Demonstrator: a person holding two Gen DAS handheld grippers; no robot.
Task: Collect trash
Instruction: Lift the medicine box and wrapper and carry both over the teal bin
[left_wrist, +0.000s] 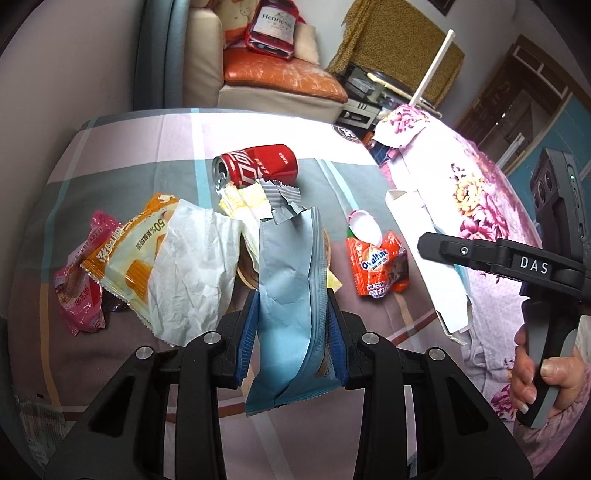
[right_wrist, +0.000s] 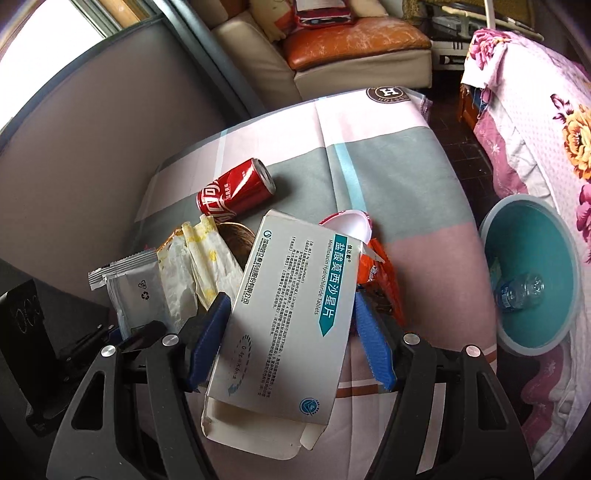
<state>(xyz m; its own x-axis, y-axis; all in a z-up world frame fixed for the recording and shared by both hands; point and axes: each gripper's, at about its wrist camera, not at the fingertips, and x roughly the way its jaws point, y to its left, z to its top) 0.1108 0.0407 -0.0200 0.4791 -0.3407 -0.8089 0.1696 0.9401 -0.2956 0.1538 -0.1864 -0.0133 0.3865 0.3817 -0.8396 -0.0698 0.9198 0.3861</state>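
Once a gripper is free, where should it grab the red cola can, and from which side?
Grip the red cola can across the middle of its round body, coming from above. It lies on its side on the striped cloth, so fingers can straddle its width. Its far side looks open; crumpled wrappers crowd the near side. Avoid the ends.

brown object (right_wrist: 236, 240): mostly hidden by tablet box (right_wrist: 288, 310) | bottle (right_wrist: 521, 290) label: unreadable
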